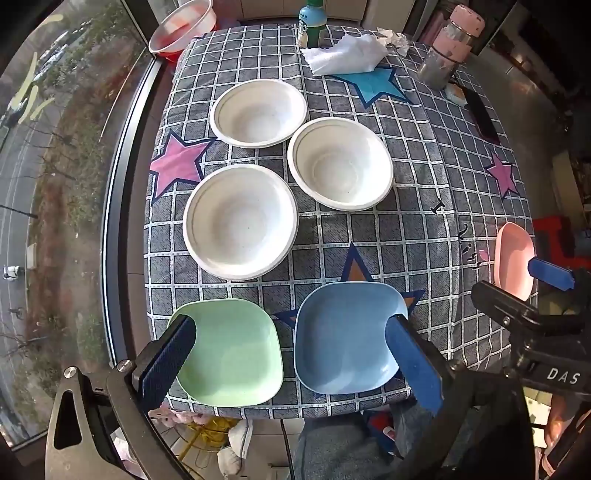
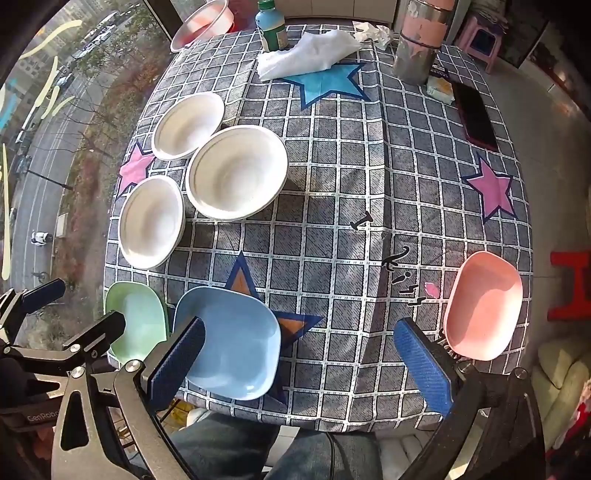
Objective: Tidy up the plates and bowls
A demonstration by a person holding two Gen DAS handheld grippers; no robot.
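Note:
Three white bowls stand apart on the checked tablecloth: one far [image 1: 258, 112], one to the right [image 1: 340, 164], one nearer [image 1: 240, 221]. A green plate [image 1: 236, 354] and a blue plate [image 1: 347, 336] sit side by side at the near edge. A pink plate [image 2: 484, 304] sits at the right edge. My left gripper [image 1: 291, 358] is open, hovering over the gap between the green and blue plates. My right gripper [image 2: 299, 362] is open and empty, above the near edge between the blue plate [image 2: 229, 343] and the pink plate.
At the far end stand a green bottle [image 1: 312, 24], a crumpled white cloth [image 1: 347, 53], a pink and metal flask [image 1: 450, 48] and a dark phone [image 1: 480, 114]. A red basin [image 1: 181, 27] sits beyond the far left corner. A window runs along the left.

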